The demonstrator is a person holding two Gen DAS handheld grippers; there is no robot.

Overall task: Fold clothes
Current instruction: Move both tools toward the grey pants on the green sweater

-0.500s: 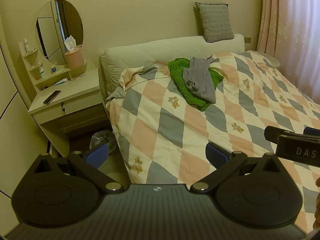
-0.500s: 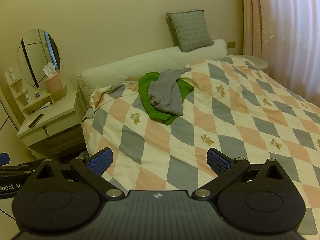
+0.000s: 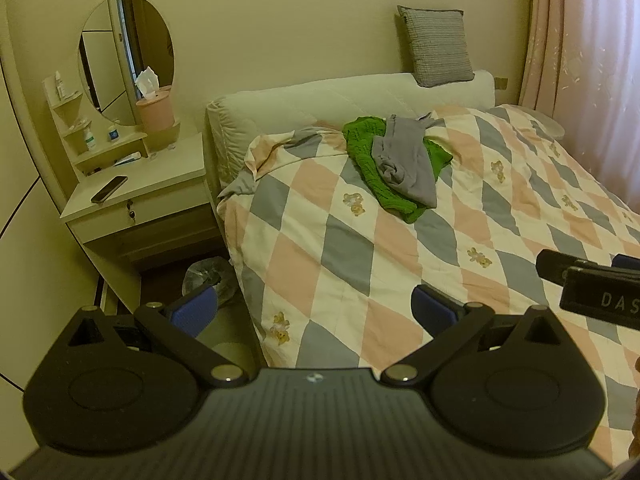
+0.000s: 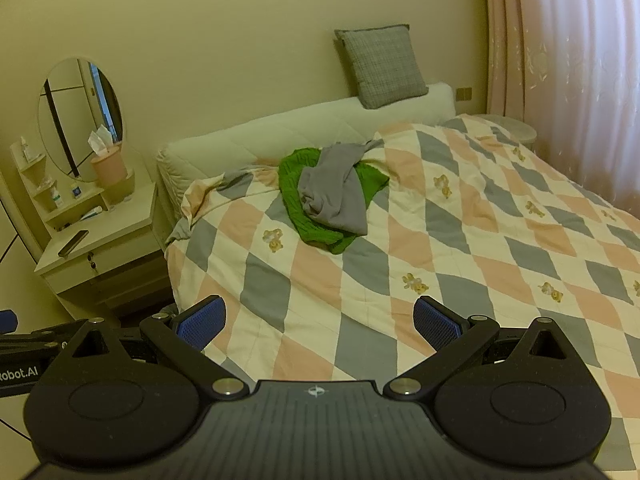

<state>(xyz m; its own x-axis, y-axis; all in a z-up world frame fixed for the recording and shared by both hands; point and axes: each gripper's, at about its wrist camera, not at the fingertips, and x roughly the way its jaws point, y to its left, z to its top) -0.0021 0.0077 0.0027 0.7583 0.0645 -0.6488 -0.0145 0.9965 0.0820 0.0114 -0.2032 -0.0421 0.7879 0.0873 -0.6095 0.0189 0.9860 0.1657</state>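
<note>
A crumpled grey garment point(image 3: 406, 160) point(image 4: 334, 194) lies on top of a green knitted garment point(image 3: 372, 168) point(image 4: 296, 200), both near the head of the bed. My left gripper point(image 3: 314, 312) is open over the near left corner of the bed, far short of the clothes, with nothing between its blue pads. My right gripper point(image 4: 320, 322) is open too, over the quilt's near part, holding nothing. In the left wrist view the right gripper shows as a black bar point(image 3: 592, 284) at the right edge.
The bed point(image 3: 520, 216) has a diamond-patterned quilt, a white headboard point(image 3: 340, 100) and a grey cushion point(image 3: 436, 46). A dressing table point(image 3: 136, 188) with a mirror, tissue box and phone stands left. A bagged bin point(image 3: 204, 278) sits on the floor. Pink curtains point(image 4: 568, 60) hang right.
Both views have shifted slightly. The clothes lie as before and both grippers stay open.
</note>
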